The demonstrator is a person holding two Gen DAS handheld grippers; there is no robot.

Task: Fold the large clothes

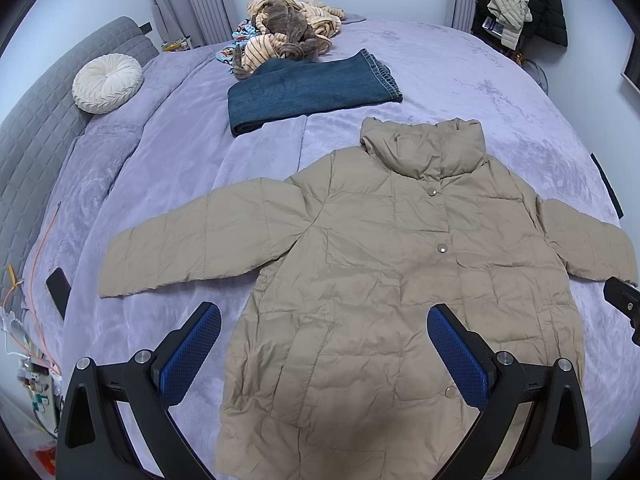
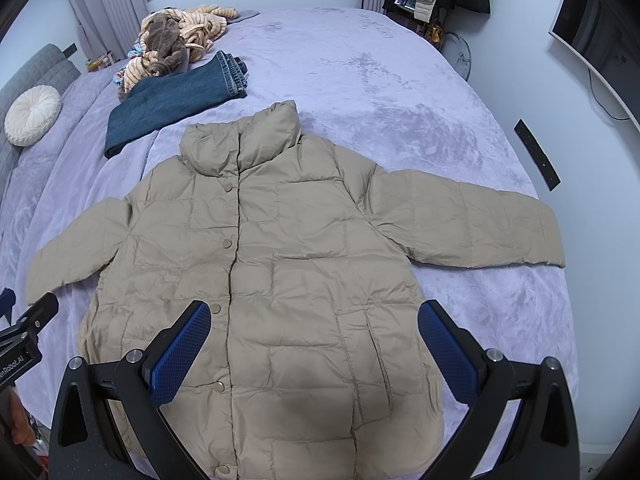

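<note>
A beige quilted puffer jacket (image 1: 380,264) lies flat and buttoned on the lilac bed (image 1: 460,80), front up, collar away from me, both sleeves spread out. It also shows in the right wrist view (image 2: 280,272). My left gripper (image 1: 324,320) is open and empty, held above the jacket's lower left part. My right gripper (image 2: 314,318) is open and empty, held above the jacket's lower right part. The right gripper's edge shows in the left wrist view (image 1: 622,300), and the left gripper's edge in the right wrist view (image 2: 24,328).
Folded blue jeans (image 1: 308,88) lie beyond the collar. A heap of striped and brown clothes (image 1: 288,28) sits at the far side. A round white cushion (image 1: 107,82) rests by the grey headboard (image 1: 32,136). A dark phone (image 1: 59,290) lies at the left.
</note>
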